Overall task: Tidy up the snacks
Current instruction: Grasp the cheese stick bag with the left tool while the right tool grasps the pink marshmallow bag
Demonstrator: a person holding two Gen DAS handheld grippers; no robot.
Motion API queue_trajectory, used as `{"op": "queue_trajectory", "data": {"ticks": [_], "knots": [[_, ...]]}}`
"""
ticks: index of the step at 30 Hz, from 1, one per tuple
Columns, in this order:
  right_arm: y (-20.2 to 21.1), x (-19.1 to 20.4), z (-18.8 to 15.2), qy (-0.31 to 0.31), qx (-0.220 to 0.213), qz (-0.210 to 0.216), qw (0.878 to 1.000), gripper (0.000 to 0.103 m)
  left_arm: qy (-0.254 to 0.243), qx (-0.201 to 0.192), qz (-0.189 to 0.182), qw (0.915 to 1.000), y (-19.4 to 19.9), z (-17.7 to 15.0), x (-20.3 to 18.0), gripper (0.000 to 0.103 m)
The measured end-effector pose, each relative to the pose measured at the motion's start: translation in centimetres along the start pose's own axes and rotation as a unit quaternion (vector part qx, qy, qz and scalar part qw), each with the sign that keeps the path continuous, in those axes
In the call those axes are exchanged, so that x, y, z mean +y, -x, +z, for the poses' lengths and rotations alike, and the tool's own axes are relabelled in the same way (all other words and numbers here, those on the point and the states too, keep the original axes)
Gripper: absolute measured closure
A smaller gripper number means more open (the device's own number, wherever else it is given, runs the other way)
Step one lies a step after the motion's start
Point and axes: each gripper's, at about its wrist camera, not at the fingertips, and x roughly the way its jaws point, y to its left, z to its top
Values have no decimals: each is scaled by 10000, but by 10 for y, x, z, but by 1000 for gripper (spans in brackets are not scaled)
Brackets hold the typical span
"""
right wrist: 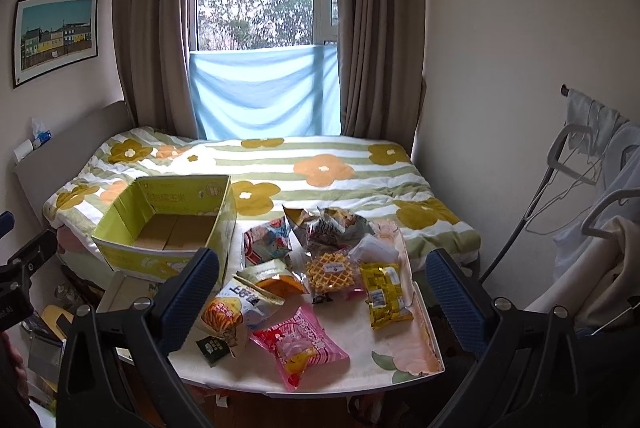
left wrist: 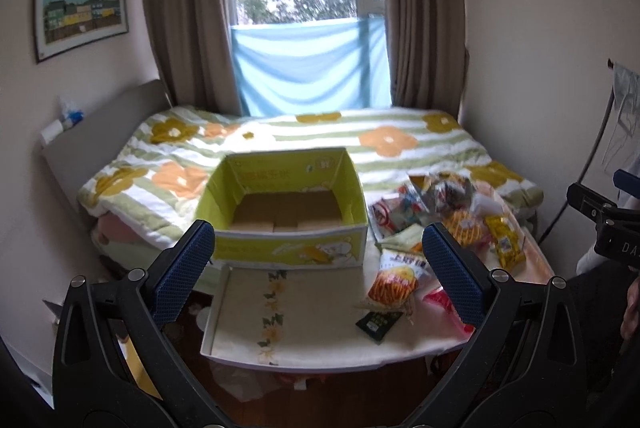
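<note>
Grippers: our left gripper and right gripper both spread wide, empty. Snack packets piled right on table; Chinese print only. Green box left, empty. Table's front-left bare.

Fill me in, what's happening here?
Snack sorting has not started. Both handheld grippers, left and right, hang open and empty above a small cloth-covered table. The yellow-green cardboard box is empty; the pile of snack packets lies loose beside it.
</note>
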Motion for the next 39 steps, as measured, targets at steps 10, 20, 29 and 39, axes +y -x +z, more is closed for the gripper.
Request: {"op": "queue_trajectory", "data": {"ticks": [10,20,29,39], "knots": [[-71,-14,-49,-394,1239,149,9914,0,-366,1295,-938,9865,-106,-32,-17,0],[-163,-10,-96,171,2192,824,9720,0,-601,2394,-1363,9594,-209,-58,-59,0],[-235,0,-128,957,3049,1758,9311,0,-711,3232,-1384,9334,-288,-83,-97,0],[-281,4,-140,1093,3473,2262,9035,0,-595,3767,-1331,9148,-324,-105,-110,3]]}}
